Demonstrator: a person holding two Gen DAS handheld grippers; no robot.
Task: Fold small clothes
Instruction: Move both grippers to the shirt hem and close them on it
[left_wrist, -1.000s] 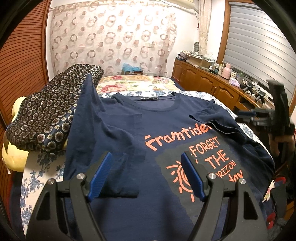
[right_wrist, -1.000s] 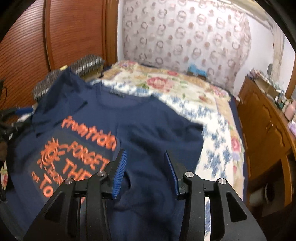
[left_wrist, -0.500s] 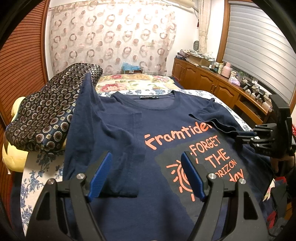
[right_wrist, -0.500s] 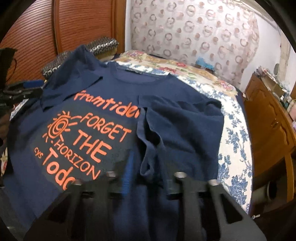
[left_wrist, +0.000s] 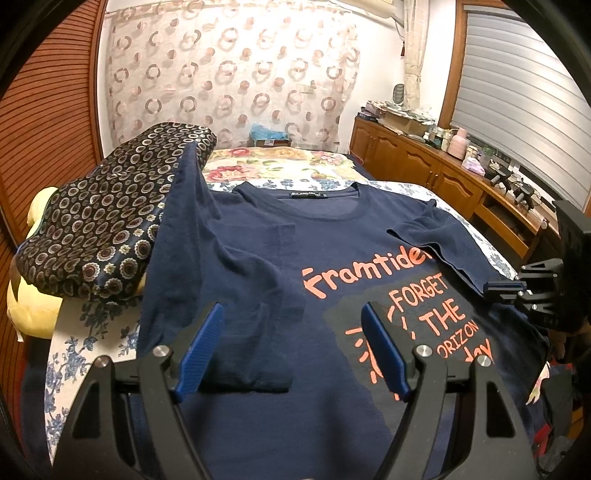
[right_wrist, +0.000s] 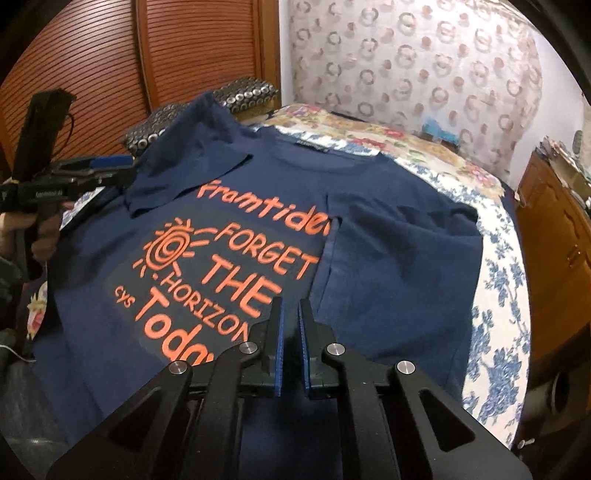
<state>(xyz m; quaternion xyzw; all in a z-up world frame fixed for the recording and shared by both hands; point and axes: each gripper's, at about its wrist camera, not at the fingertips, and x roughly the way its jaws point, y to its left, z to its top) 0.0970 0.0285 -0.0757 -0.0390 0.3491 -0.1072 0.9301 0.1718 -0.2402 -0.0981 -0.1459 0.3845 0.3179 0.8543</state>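
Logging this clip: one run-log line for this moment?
T-shirt: flat, sleeves folded in | left hand-held gripper: open, above shirt | right hand-held gripper: nearly shut, empty

Warm, dim indoor light, heavy fisheye.
Edges bent and vignetted black; centre stayed sharp, slight blur at right view's lower-right rim.

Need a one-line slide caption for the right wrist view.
Right gripper jaws nearly closed above navy cotton T-shirt with orange lettering, both sleeves folded inward on the floral bedspread.

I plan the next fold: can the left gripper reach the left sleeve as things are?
Probably yes. The left gripper is open, and the left sleeve lies folded on the shirt just ahead, with nothing between them.
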